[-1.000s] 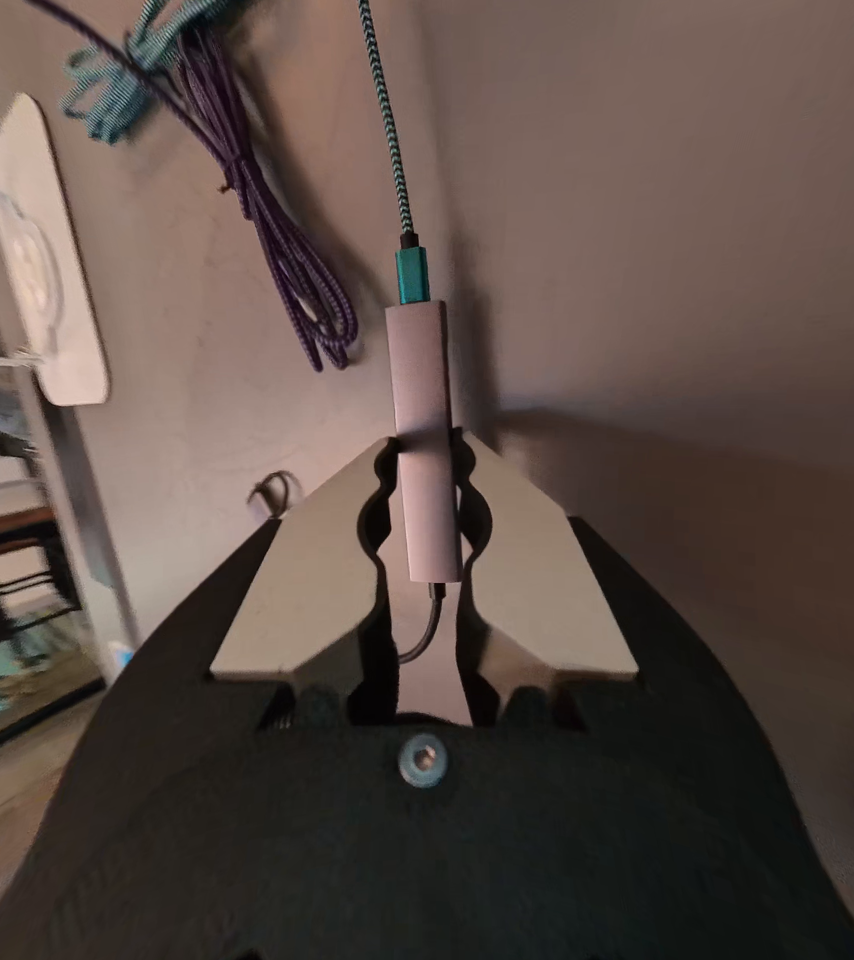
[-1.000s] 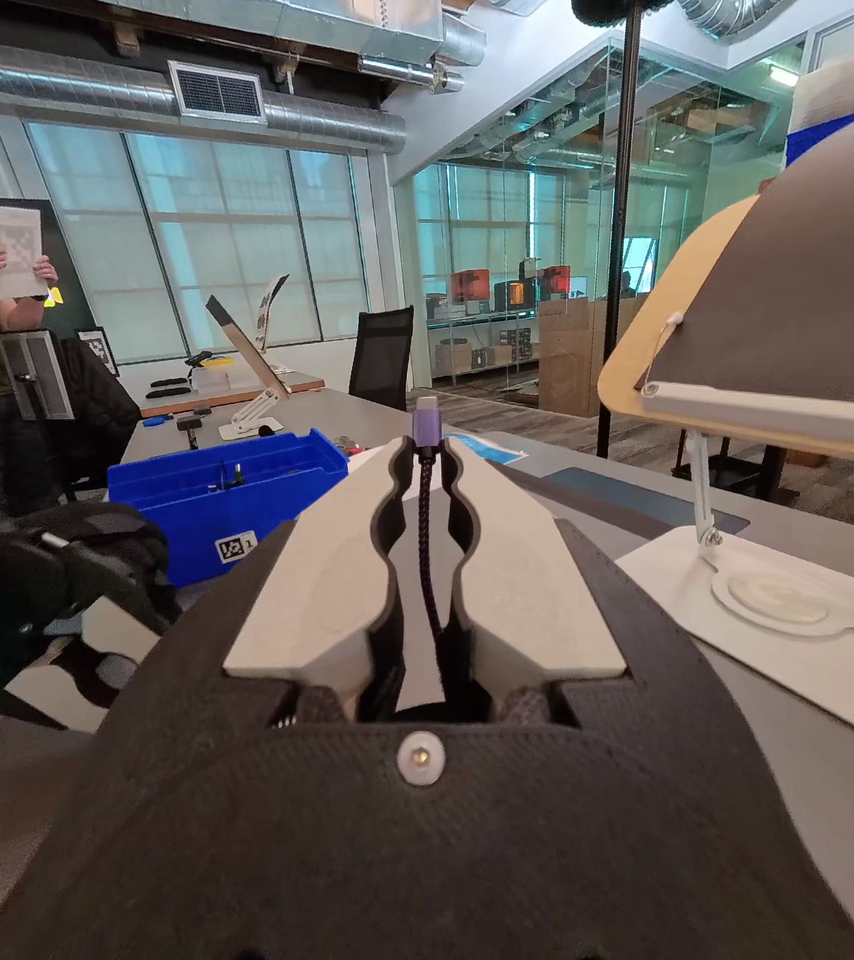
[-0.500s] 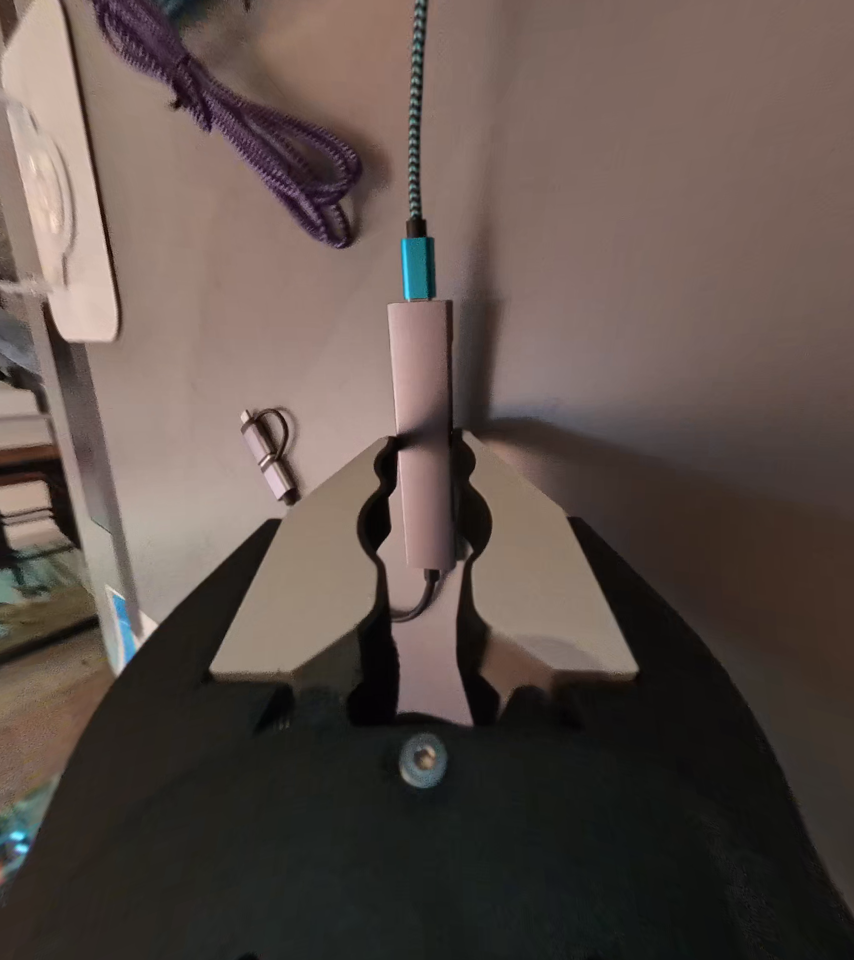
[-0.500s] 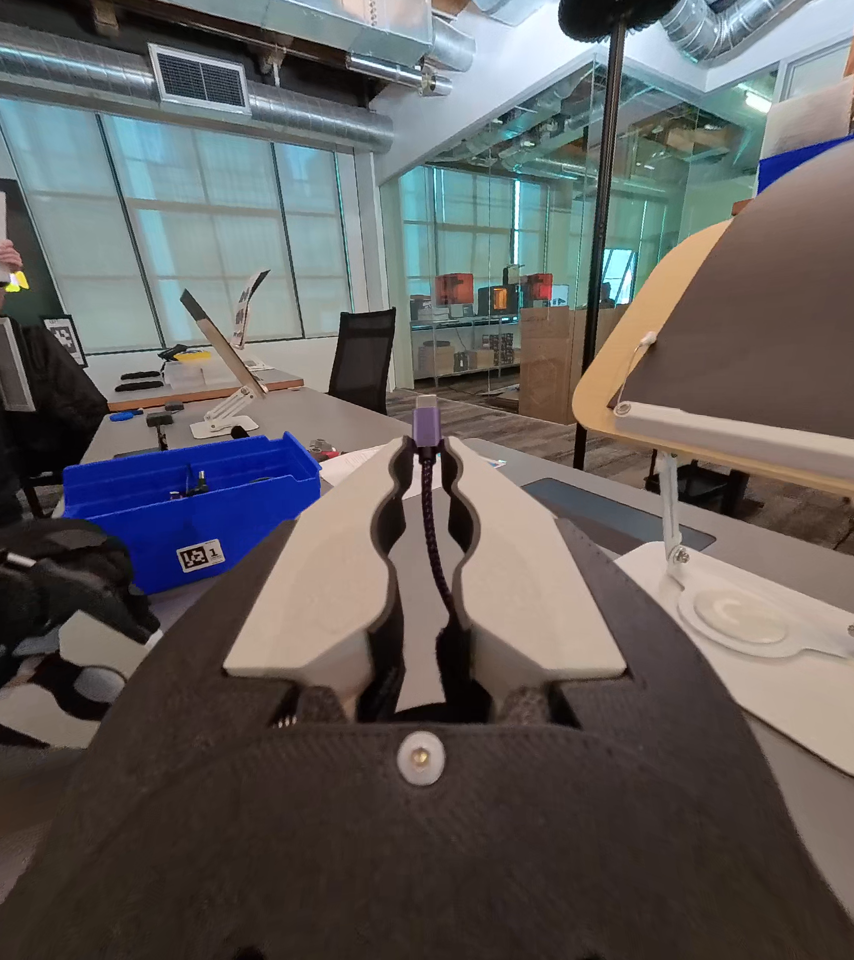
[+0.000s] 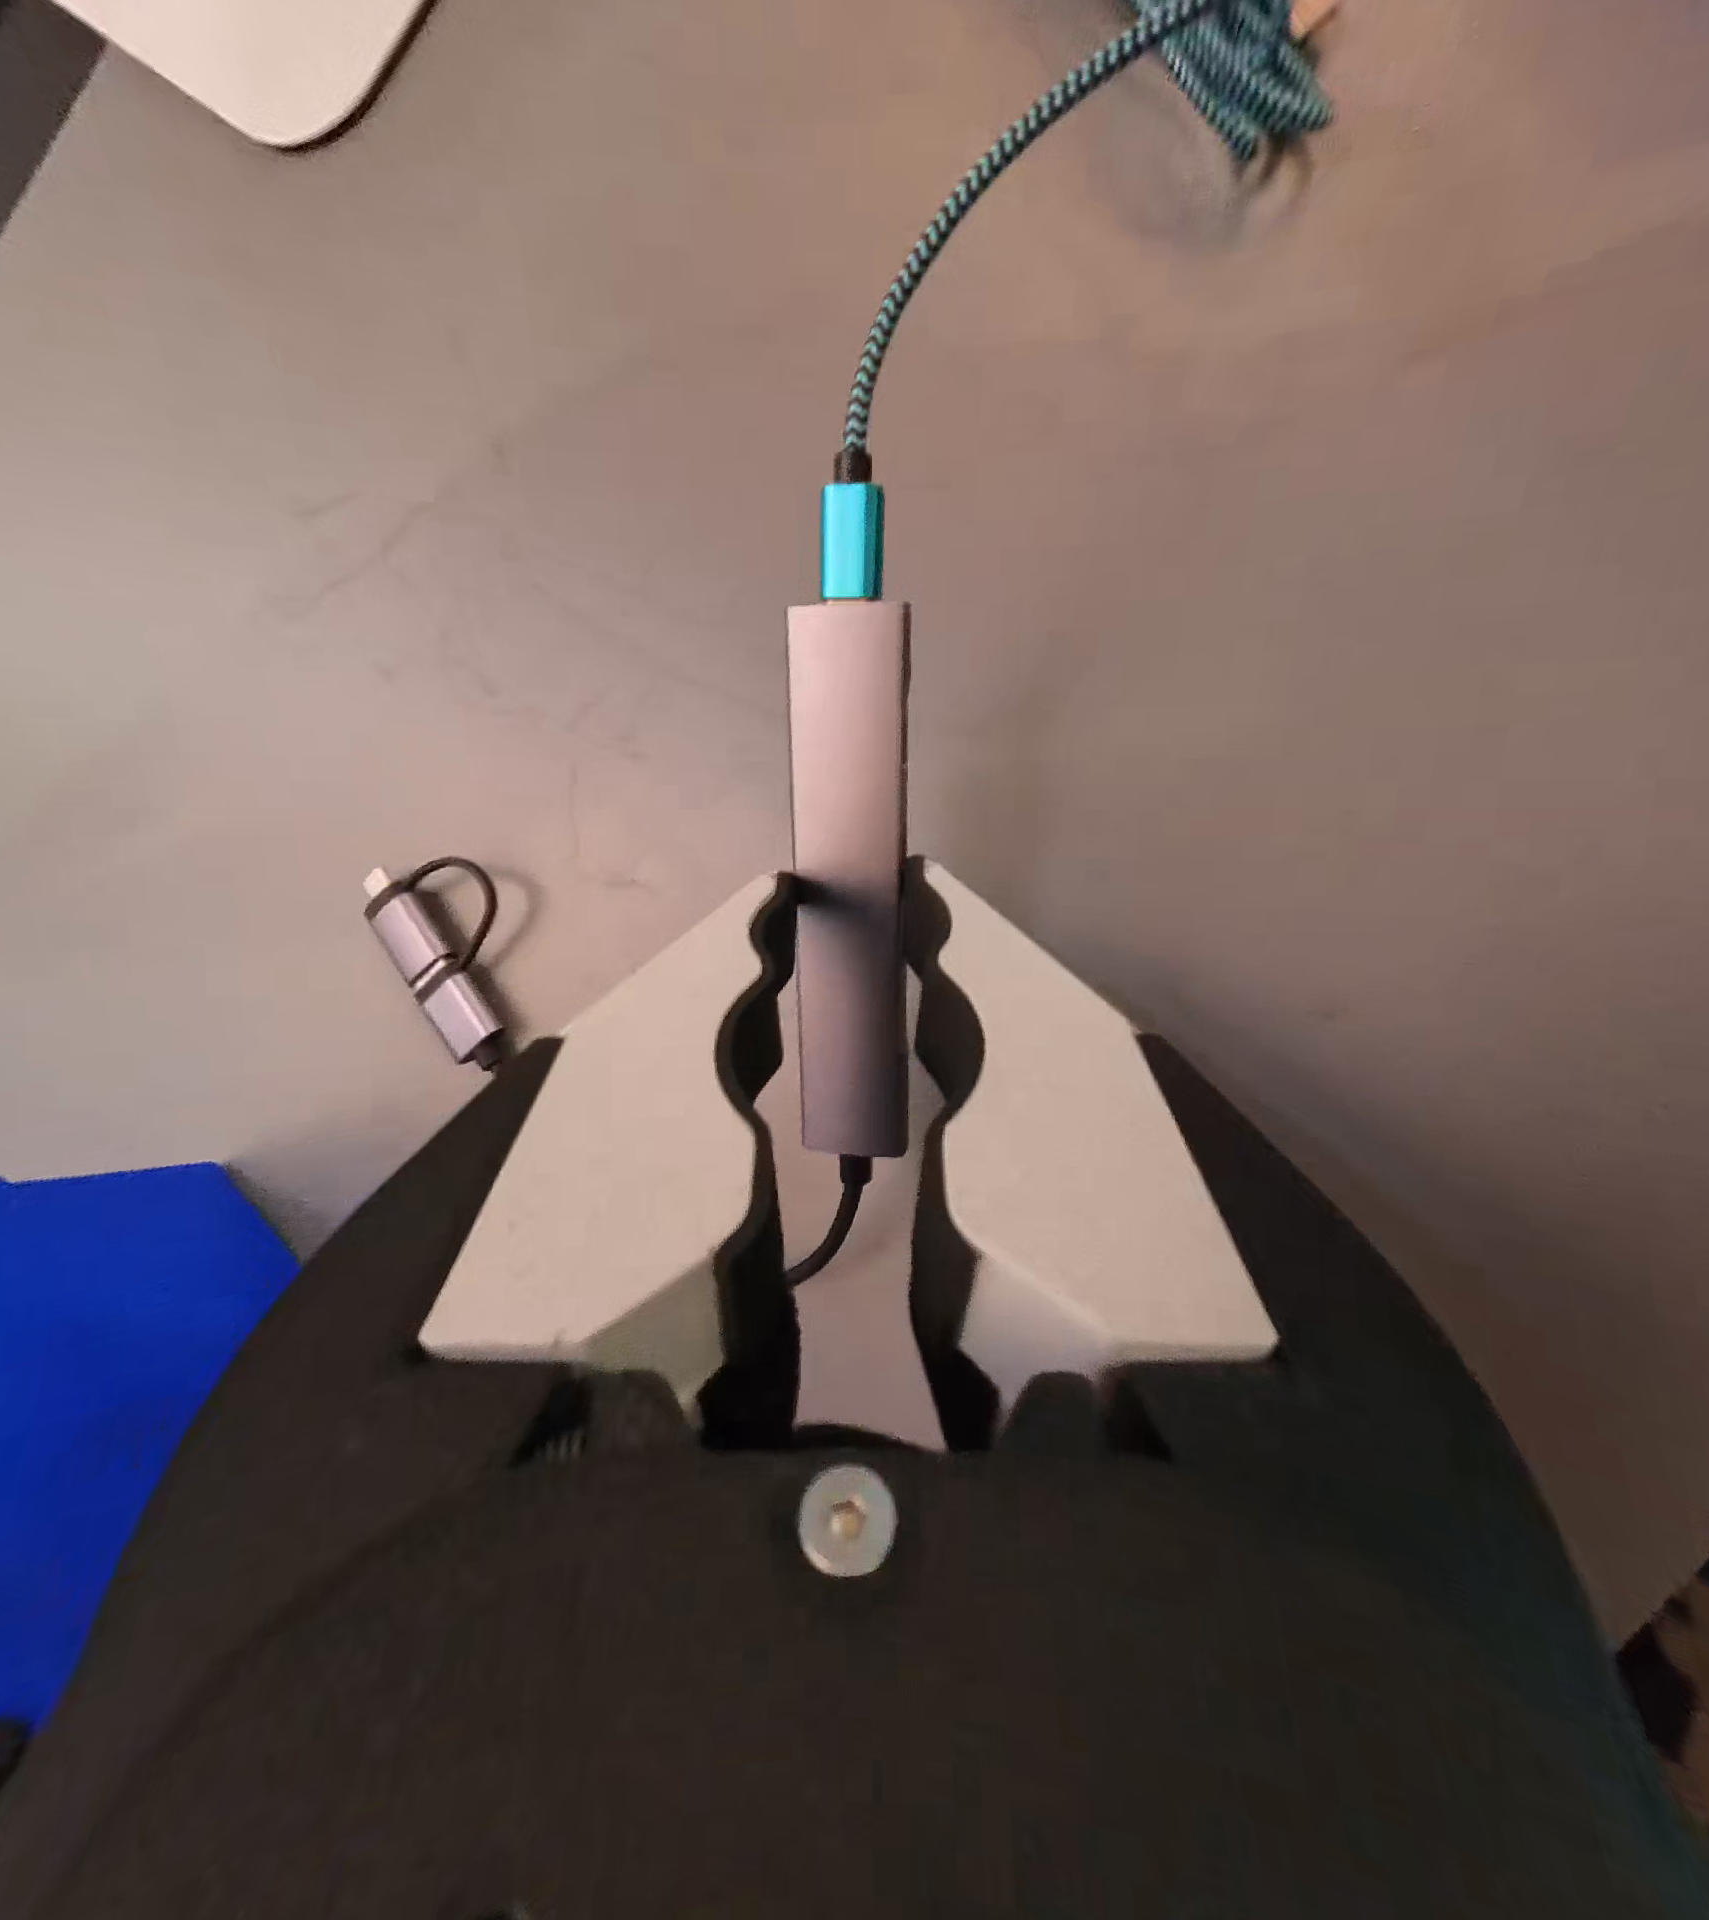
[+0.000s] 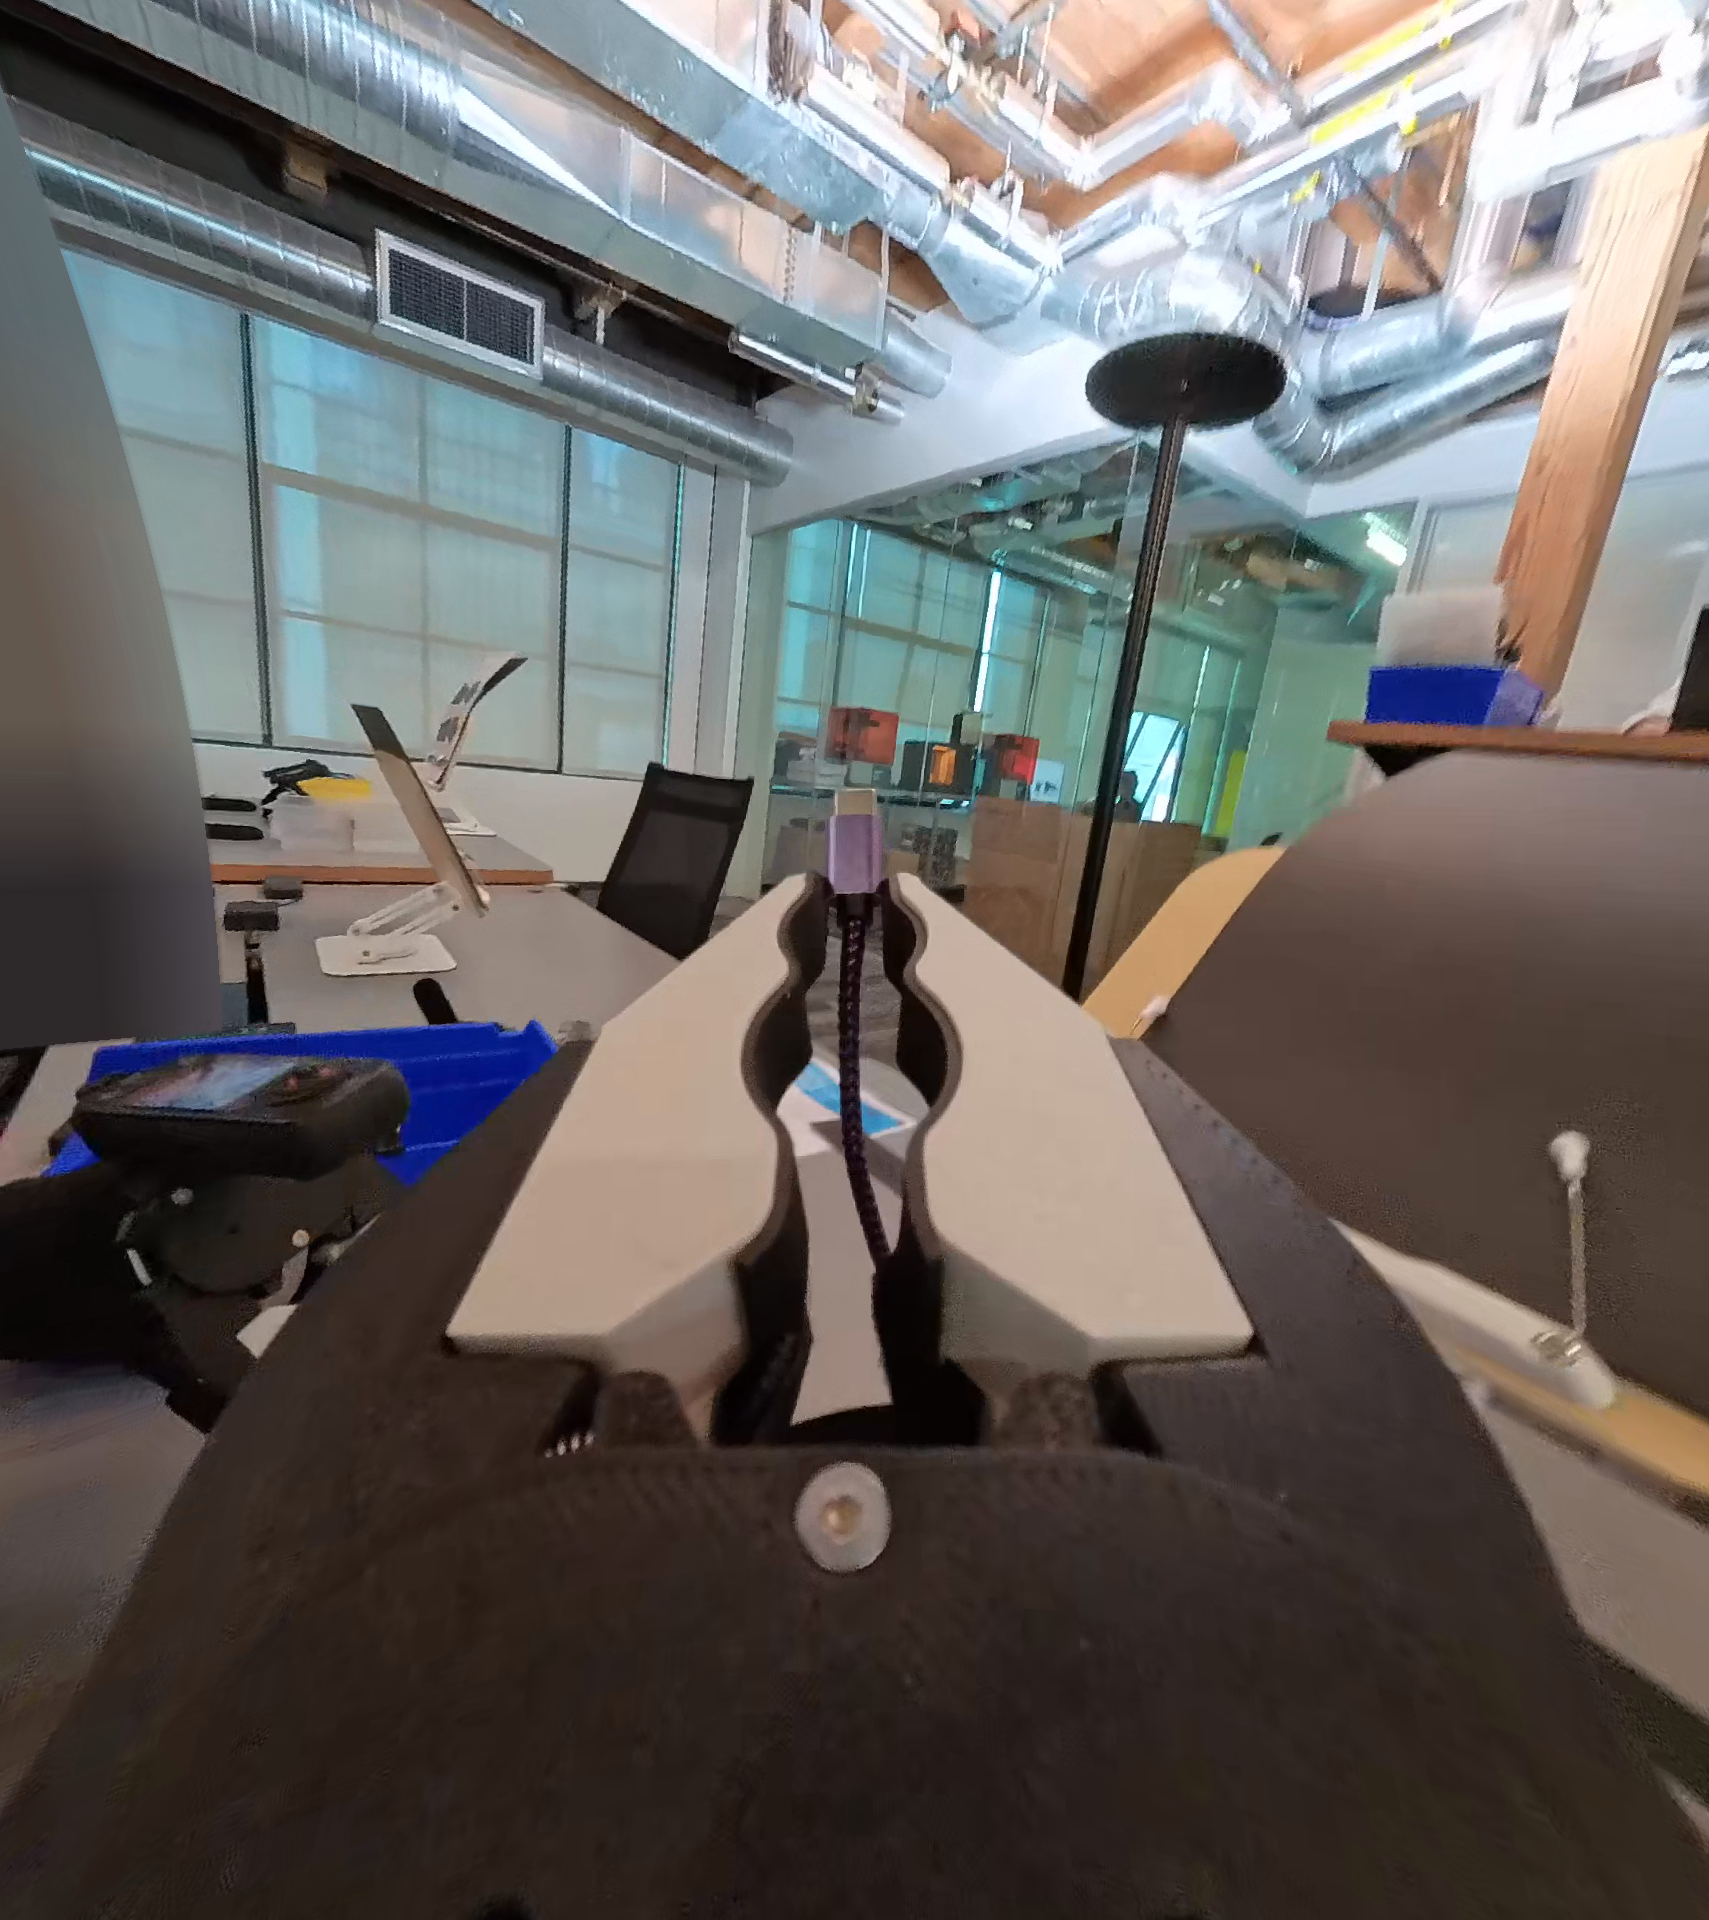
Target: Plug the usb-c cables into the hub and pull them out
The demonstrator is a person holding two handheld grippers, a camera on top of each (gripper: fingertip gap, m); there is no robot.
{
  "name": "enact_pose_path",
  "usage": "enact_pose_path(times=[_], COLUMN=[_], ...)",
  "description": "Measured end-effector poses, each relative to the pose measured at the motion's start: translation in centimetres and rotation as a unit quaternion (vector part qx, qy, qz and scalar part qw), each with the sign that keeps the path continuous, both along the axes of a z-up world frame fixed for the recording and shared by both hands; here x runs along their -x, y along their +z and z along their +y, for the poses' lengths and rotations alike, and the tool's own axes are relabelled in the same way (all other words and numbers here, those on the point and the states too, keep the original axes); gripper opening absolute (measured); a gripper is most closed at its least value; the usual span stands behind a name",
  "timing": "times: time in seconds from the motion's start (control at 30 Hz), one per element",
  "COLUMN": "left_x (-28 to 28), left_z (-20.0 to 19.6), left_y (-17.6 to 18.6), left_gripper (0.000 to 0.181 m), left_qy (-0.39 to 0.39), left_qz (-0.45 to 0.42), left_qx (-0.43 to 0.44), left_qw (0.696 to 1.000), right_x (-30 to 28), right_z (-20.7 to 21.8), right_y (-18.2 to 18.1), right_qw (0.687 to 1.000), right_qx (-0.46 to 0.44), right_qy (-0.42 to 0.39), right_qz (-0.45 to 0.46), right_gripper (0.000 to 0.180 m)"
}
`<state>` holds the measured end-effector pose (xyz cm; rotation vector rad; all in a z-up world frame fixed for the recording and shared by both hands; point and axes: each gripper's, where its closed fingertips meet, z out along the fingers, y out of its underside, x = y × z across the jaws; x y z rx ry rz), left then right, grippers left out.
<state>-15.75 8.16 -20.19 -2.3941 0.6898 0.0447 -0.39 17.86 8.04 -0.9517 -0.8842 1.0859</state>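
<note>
My left gripper [image 5: 848, 883] is shut on a slim grey hub [image 5: 848, 790], held above the grey table [image 5: 310, 571]. A teal plug [image 5: 850, 543] on a teal-and-black braided cable [image 5: 917, 270] sits in the hub's far end. The hub's own black lead [image 5: 834, 1226] hangs back between the fingers to a grey adapter plug [image 5: 445, 982] lying on the table at the left. My right gripper [image 6: 855, 883] is shut on a purple usb-c plug [image 6: 852, 844], pointing up and away; its purple braided cable [image 6: 860, 1101] runs back between the fingers. The left gripper also shows at the lower left of the right wrist view [image 6: 226, 1153].
A blue bin [image 5: 50, 1371] sits at the left of the table, also in the right wrist view [image 6: 476, 1070]. A white stand base [image 5: 268, 62] lies at the far left. A tilted dark board on a stand [image 6: 1515, 987] rises at the right. Other desks and a chair stand beyond.
The left gripper has swung with the hub: the purple cable bundle has left its view and the blue bin has come in. The right gripper has tilted upward, still holding the purple plug.
</note>
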Motion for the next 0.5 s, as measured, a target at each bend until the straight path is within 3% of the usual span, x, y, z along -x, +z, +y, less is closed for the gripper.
enact_pose_path(times=[0.17, 0.27, 0.37, 0.5], left_x=[0.0, 0.0, -0.1, -0.1], left_z=[0.7, 0.9, 1.0, 1.4], left_y=[0.0, -0.4, -0.8, -1.2], left_gripper=[0.018, 0.018, 0.018, 0.018], left_qy=[0.048, 0.059, 0.068, 0.078], left_qz=[-0.104, -0.136, -0.160, -0.182], left_qx=[0.024, 0.036, 0.048, 0.054], left_qw=[0.993, 0.988, 0.984, 0.979], right_x=[-3.3, -4.2, -2.2, 1.3], right_z=[-2.6, -4.7, -6.4, -8.0], right_y=[5.6, 6.9, 4.4, -1.5], right_qw=[0.997, 0.995, 0.994, 0.985], right_qx=[-0.060, -0.093, -0.107, -0.087], right_qy=[-0.011, -0.010, 0.016, 0.055], right_qz=[0.042, 0.040, -0.032, -0.135], right_gripper=[0.008, 0.008, 0.008, 0.008])
